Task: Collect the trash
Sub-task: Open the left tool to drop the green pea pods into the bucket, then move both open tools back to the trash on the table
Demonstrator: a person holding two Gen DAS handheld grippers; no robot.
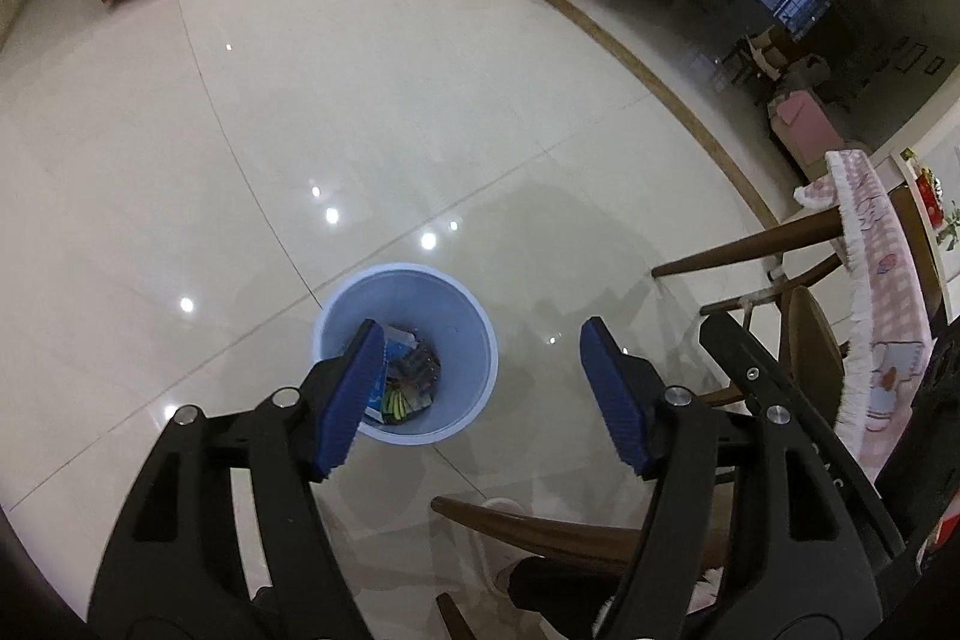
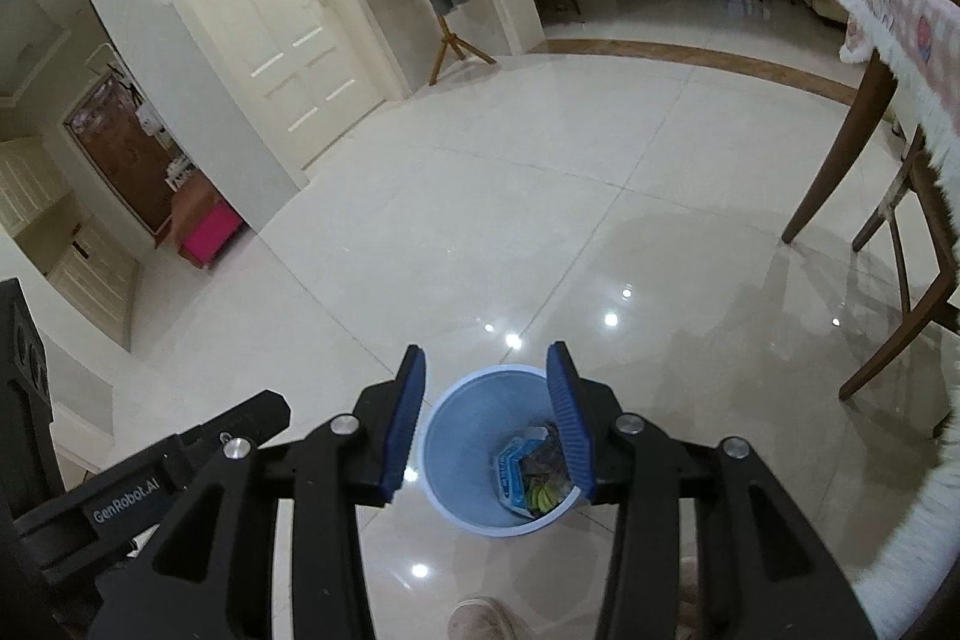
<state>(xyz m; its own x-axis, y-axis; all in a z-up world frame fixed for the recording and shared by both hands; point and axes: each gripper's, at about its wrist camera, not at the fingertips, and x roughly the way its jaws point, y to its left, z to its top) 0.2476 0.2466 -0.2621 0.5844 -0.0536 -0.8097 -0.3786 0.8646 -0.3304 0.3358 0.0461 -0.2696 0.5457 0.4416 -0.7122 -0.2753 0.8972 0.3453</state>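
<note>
A light blue trash bin (image 1: 462,340) stands on the white tiled floor, seen from above. Crumpled wrappers and packets (image 1: 402,379) lie at its bottom. My left gripper (image 1: 483,394) is open and empty, held high over the bin's right rim. In the right wrist view the same bin (image 2: 468,454) sits below, with the trash (image 2: 537,472) inside. My right gripper (image 2: 489,427) is open and empty, its blue pads (image 2: 405,424) either side of the bin, well above it.
A wooden table with a pink checked cloth (image 1: 870,292) and wooden chairs (image 1: 810,340) stand at the right. It shows in the right wrist view too (image 2: 900,16). A coat stand (image 2: 444,40) and white door (image 2: 276,28) are far back. My shoe (image 2: 480,619) is near the bin.
</note>
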